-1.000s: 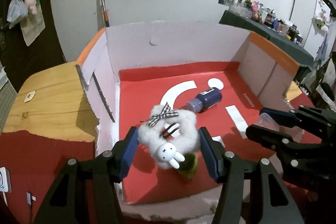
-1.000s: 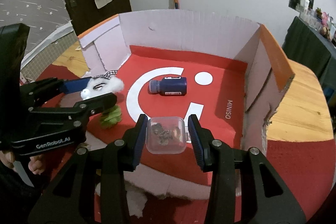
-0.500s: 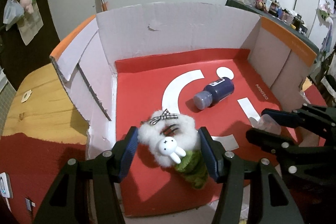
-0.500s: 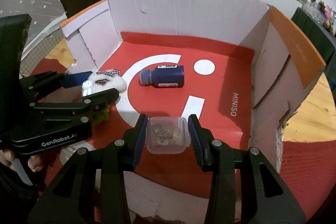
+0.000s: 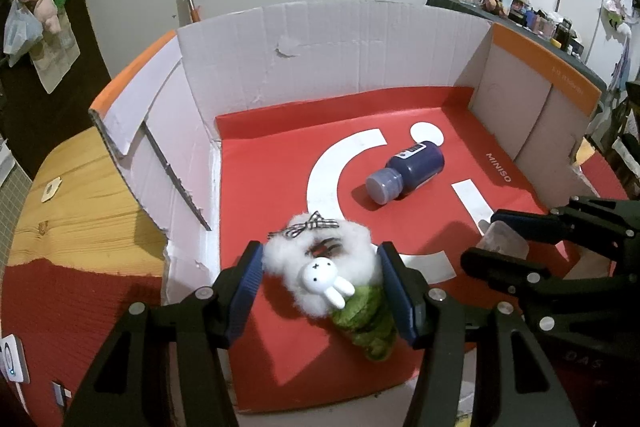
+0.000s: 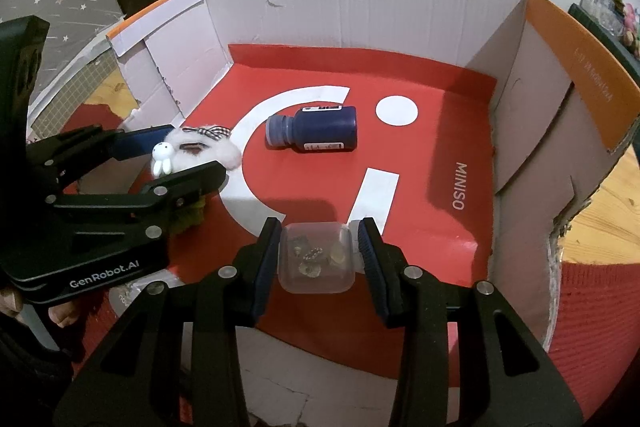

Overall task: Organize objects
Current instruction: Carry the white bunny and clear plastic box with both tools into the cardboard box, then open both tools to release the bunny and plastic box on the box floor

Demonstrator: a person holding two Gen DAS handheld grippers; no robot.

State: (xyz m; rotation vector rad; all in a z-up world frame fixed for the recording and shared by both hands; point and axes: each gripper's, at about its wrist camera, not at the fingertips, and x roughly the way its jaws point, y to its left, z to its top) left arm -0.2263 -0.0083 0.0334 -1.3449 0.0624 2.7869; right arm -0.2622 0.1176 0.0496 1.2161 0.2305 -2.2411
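Observation:
My left gripper (image 5: 320, 283) is shut on a fluffy white plush charm (image 5: 320, 259) with a small rabbit figure, a checked bow and a green tail. It holds it low over the front left of the box's red floor (image 5: 272, 163). My right gripper (image 6: 318, 253) is shut on a small clear plastic case (image 6: 316, 255) with small metal pieces inside, over the front middle of the floor. A dark blue bottle (image 6: 316, 133) lies on its side in the middle of the box. The charm (image 6: 192, 151) and left gripper (image 6: 160, 163) show at left in the right wrist view.
The open cardboard box (image 5: 332, 47) has white inner walls and orange flaps, with a torn low front edge. It sits on a wooden table (image 5: 72, 195) with a red cloth (image 5: 76, 303). A wall with hanging bags stands behind.
Both grippers have moved forward and lower into the box with their objects held. The blue bottle has not moved.

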